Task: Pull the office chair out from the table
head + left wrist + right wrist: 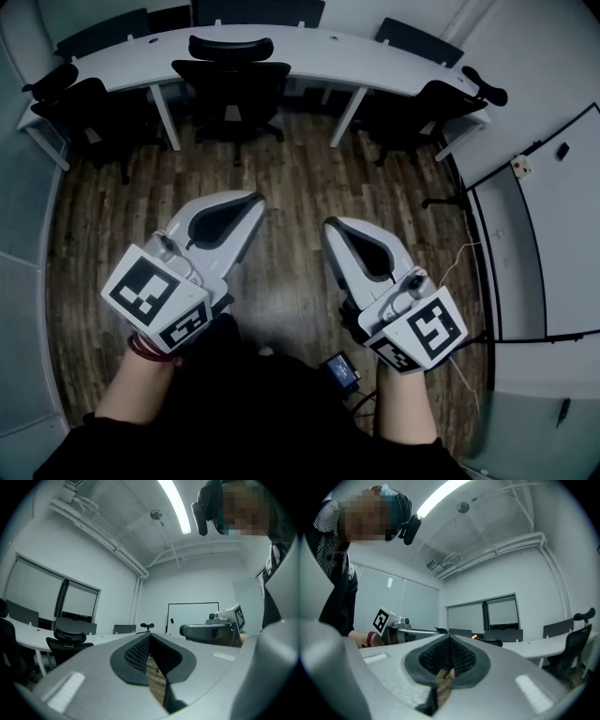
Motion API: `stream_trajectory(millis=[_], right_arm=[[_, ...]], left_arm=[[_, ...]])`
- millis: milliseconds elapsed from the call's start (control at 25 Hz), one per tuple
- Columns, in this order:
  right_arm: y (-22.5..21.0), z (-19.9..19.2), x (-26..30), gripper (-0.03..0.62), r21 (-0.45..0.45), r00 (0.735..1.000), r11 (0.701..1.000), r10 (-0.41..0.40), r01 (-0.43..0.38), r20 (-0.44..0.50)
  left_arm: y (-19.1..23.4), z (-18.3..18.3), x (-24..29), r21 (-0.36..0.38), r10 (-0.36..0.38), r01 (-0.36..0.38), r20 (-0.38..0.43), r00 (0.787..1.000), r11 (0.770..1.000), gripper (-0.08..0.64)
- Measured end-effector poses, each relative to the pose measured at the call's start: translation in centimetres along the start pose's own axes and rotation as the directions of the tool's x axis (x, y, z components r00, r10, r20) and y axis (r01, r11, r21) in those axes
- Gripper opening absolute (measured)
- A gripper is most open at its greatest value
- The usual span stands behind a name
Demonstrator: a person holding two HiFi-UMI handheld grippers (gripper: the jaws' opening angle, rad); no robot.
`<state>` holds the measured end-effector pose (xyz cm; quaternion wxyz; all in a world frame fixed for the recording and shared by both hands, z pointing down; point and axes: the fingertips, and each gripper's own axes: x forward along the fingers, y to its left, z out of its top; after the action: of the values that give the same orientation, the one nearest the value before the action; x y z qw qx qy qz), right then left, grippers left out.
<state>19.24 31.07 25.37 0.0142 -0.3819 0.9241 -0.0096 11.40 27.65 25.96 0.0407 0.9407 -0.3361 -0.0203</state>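
A black office chair (231, 84) with a headrest stands tucked at the curved white table (309, 47), straight ahead across the wooden floor. It also shows small at the left as the chair (69, 641) in the left gripper view. My left gripper (253, 199) and right gripper (330, 225) are held side by side over the floor, well short of the chair, pointing level toward it. Both are shut with nothing between the jaws. The right gripper (449, 638) sees the table (543, 646) off to its right.
More black chairs stand at the table's left end (80, 98) and right end (427, 108). A whiteboard (548, 234) stands at the right. A small blue-and-black device (341, 372) with a cable hangs near my body. Open wooden floor (291, 173) lies between me and the table.
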Motion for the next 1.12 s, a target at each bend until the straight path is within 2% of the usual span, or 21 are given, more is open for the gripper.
stream_trajectory(millis=[200,600,920,1120], right_arm=[[-1.4,0.4,5.8,0.002,-0.006,1.000,1.000,0.011,-0.011,-0.015],[-3.5,1.3,15.6,0.002,-0.031,0.999,0.999,-0.011,0.011,-0.030],[-5.2,1.2,21.7,0.002,-0.037,0.998,0.998,-0.051,0.050,-0.026],[-5.4,0.8,24.2,0.002,-0.039,0.998,0.998,-0.057,0.056,-0.031]], left_arm=[[5.8,0.7,1.1,0.004,0.010,-0.010,-0.005,1.000,1.000,0.003],[15.6,3.2,2.7,0.014,-0.029,0.028,0.022,0.999,1.000,0.003],[21.9,3.2,3.5,-0.001,-0.063,0.063,0.024,0.998,0.998,0.003],[24.0,2.9,3.6,0.009,-0.078,0.078,0.020,0.997,0.997,0.003]])
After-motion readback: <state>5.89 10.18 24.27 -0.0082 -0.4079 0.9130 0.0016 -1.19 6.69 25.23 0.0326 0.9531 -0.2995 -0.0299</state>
